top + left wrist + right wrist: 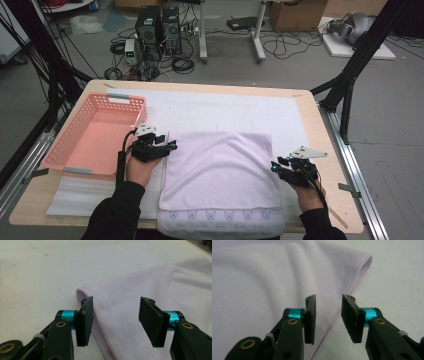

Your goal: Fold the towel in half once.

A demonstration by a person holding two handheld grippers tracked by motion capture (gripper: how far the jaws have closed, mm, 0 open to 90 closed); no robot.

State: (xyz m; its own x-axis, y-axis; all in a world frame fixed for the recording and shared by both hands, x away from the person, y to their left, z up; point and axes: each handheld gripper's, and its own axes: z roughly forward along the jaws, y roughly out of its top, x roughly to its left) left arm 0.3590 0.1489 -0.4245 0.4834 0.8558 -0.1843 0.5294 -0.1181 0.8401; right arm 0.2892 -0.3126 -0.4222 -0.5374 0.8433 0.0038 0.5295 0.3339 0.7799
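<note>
I had the left gripper [115, 322] at the folded towel's [220, 170] left edge, jaws apart with the fold between them, unpinched. My right gripper [328, 320] stood open too — the stitched hem lay between its jaws, untouched.

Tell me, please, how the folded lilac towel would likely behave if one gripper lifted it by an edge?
The towel would probably droop and unfold: it lies in soft folded layers with ripples. It looks light for its size, being thin cloth. Its stitched hem should give the fingers decent purchase, so slipping seems unlikely.
</note>
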